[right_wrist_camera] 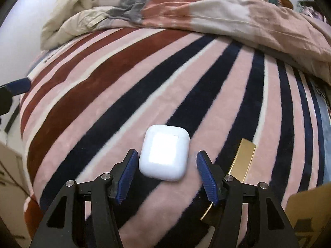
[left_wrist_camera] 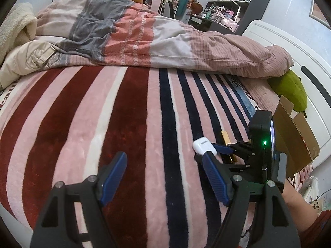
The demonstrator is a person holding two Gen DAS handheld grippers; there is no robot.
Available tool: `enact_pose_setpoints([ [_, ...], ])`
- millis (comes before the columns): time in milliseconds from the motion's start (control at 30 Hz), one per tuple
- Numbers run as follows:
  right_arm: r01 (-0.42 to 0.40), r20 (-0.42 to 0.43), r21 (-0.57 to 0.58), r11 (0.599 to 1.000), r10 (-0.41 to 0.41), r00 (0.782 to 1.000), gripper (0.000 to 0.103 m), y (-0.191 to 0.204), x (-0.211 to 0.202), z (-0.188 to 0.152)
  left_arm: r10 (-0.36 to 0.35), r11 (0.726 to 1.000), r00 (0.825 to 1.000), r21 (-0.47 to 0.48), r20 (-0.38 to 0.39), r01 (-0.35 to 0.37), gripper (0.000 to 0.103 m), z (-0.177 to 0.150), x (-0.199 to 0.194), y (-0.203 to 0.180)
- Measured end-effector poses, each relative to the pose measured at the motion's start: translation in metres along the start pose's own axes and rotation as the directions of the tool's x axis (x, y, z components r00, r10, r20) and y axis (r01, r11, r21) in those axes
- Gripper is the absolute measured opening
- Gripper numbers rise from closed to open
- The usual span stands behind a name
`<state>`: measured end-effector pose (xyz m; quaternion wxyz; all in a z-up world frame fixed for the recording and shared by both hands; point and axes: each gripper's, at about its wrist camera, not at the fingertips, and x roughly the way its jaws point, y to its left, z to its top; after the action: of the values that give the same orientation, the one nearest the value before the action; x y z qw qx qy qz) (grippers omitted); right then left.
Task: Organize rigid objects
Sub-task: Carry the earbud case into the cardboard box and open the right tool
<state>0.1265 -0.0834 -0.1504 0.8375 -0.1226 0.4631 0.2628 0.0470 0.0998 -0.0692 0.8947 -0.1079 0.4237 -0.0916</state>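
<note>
White earbud case [right_wrist_camera: 164, 155] lies flat on the striped blanket [right_wrist_camera: 103, 95] that covers the bed, lid side up and glaring under the light. In the right wrist view it sits between the two blue pads of the right hand-held gripper [right_wrist_camera: 165, 174], which points down at it. The left pad is just beside the case's left edge and the right pad stands a little apart from its right edge, so the jaws straddle the case at a medium width without pressing on it. A flat gold bar [right_wrist_camera: 243, 157] lies just right of the case on a dark stripe, partly under the right finger of that gripper.

The left hand-held gripper [left_wrist_camera: 163, 177] hangs over the red and pink stripes to the left, its jaws wide and with only blanket between them. From its view the right gripper shows at the near right with the case at its tips, a green light on its black body. A cardboard box [left_wrist_camera: 295, 136] stands at the right edge of the bed, and a green plush toy [left_wrist_camera: 289, 88] lies beyond it. A rumpled quilt [left_wrist_camera: 144, 35] is heaped across the far side of the bed.
</note>
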Motion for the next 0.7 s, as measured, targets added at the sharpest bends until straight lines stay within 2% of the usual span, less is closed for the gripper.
enact_pose_setpoints([
  [33, 0.007, 0.005, -0.004, 1.0, -0.007, 1.0, 0.04, 0.002, -0.001, 0.0, 0.0, 1.0, 1.0, 0.001, -0.002, 0.0, 0.073, 0.001, 0.0, 0.0],
  [100, 0.021, 0.013, -0.027, 0.999, -0.021, 1.0, 0.04, 0.006, -0.004, 0.001, -0.004, 1.0, 1.0, 0.001, -0.004, 0.004, 0.073, 0.002, -0.002, 0.0],
  [233, -0.032, 0.069, -0.054, 0.998, 0.036, 0.997, 0.039, 0.017, -0.032, 0.001, -0.042, 0.999, 0.999, 0.008, 0.001, 0.042, 0.073, 0.007, -0.009, -0.011],
  [333, -0.069, 0.157, -0.1, 0.993, 0.084, 0.984, 0.039, 0.03, -0.074, 0.002, -0.12, 0.992, 0.993, 0.024, 0.012, 0.12, 0.073, 0.013, -0.016, -0.03],
  [400, -0.083, 0.217, -0.133, 0.988, 0.11, 0.97, 0.039, 0.037, -0.103, 0.0, -0.183, 0.983, 0.983, 0.02, 0.016, 0.183, 0.073, 0.016, -0.019, -0.042],
  [533, -0.097, 0.324, -0.173, 0.98, 0.15, 0.934, 0.039, 0.042, -0.158, -0.006, -0.303, 0.952, 0.952, 0.045, 0.031, 0.302, 0.073, 0.026, -0.032, -0.073],
  [567, -0.095, 0.345, -0.177, 0.98, 0.153, 0.926, 0.039, 0.041, -0.168, -0.007, -0.34, 0.94, 0.94, 0.058, 0.036, 0.338, 0.071, 0.03, -0.037, -0.085],
  [600, -0.093, 0.364, -0.18, 0.979, 0.155, 0.918, 0.039, 0.039, -0.178, -0.009, -0.359, 0.932, 0.933, 0.067, 0.037, 0.356, 0.069, 0.033, -0.039, -0.094],
  [667, -0.084, 0.405, -0.175, 0.981, 0.149, 0.902, 0.039, 0.03, -0.197, -0.015, -0.416, 0.906, 0.909, 0.096, 0.025, 0.412, 0.053, 0.039, -0.042, -0.116],
  [700, -0.072, 0.42, -0.167, 0.983, 0.137, 0.897, 0.039, 0.025, -0.204, -0.018, -0.437, 0.894, 0.899, 0.111, 0.015, 0.433, 0.05, 0.043, -0.043, -0.126],
])
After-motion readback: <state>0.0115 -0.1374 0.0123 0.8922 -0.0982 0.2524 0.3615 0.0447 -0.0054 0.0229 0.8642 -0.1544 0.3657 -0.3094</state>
